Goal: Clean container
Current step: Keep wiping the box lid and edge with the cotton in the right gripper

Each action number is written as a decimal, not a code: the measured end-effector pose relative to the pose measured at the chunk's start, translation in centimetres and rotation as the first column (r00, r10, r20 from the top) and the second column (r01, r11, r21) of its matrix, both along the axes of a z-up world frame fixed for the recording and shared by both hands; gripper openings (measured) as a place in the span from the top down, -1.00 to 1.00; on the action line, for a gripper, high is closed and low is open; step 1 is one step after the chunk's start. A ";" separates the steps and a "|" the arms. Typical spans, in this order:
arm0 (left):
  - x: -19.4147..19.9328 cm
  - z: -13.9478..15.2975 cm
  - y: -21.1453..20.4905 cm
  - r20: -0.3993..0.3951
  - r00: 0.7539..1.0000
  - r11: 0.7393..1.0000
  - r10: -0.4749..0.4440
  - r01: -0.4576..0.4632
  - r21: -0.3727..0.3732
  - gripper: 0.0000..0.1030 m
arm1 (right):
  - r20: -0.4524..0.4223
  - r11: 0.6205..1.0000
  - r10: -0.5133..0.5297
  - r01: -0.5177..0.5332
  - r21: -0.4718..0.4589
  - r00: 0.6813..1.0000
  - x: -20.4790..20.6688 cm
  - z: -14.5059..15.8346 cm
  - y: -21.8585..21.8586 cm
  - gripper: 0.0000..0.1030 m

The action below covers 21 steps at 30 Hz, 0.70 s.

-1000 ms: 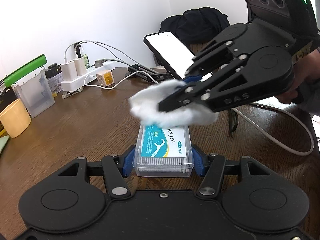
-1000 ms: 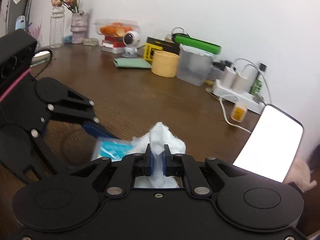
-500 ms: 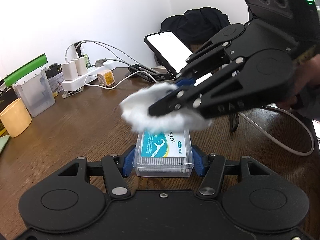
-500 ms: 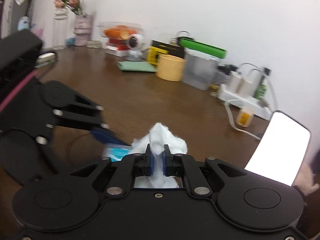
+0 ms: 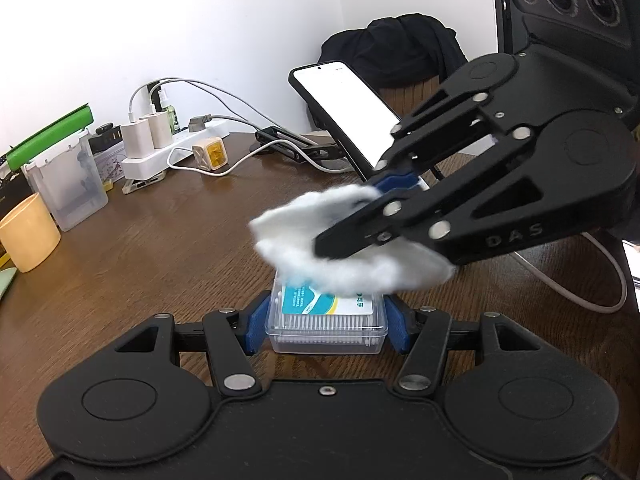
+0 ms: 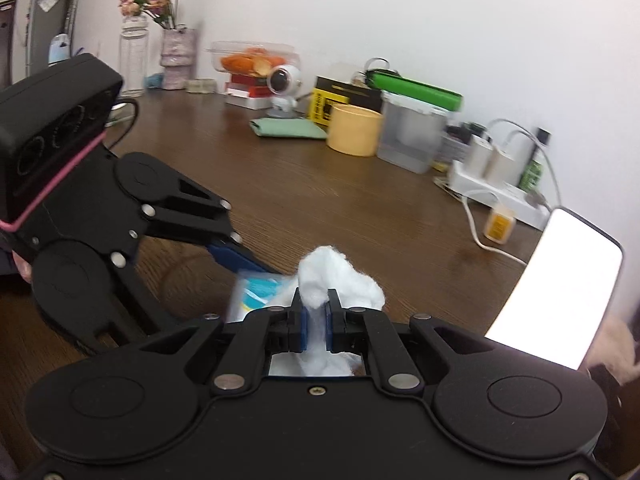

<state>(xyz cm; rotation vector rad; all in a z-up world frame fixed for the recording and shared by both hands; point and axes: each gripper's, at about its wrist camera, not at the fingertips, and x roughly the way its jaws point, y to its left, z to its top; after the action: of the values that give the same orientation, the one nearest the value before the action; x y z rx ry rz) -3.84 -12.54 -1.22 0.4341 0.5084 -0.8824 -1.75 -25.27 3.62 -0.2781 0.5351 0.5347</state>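
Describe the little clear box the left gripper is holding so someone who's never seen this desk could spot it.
On the brown wooden desk, look at the near edge, between the blue pads of the left gripper. There sits a small clear rectangular plastic box with a teal and white label on its lid, partly under the fluffy white cotton wad. Unlike the taller frosted green-lidded container by the wall, it is flat and low.

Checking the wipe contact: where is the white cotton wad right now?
In the left wrist view, the cotton wad sits centre frame, pinched in the right gripper, over the clear floss-pick box.
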 end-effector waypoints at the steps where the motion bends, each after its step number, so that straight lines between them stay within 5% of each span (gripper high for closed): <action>1: 0.0 0.0 0.0 0.002 1.000 1.000 0.000 0.000 0.001 -0.11 | 0.002 1.000 0.001 -0.001 0.002 1.000 0.1 0.0 0.1 0.84; 11: -0.2 0.0 0.0 0.003 1.000 1.000 -0.006 0.006 0.000 -0.11 | 0.001 0.997 -0.070 0.070 -0.021 0.998 1.0 0.0 -1.8 0.84; 21: -0.4 0.0 0.1 0.008 1.000 1.000 -0.007 0.007 0.002 -0.11 | -0.015 0.999 0.006 -0.006 0.040 1.000 0.6 0.0 -0.4 0.84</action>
<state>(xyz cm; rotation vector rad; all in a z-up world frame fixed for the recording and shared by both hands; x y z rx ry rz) -4.20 -12.48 -1.23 0.4414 0.5003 -0.8869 -1.15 -25.71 3.61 -0.2379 0.5380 0.5531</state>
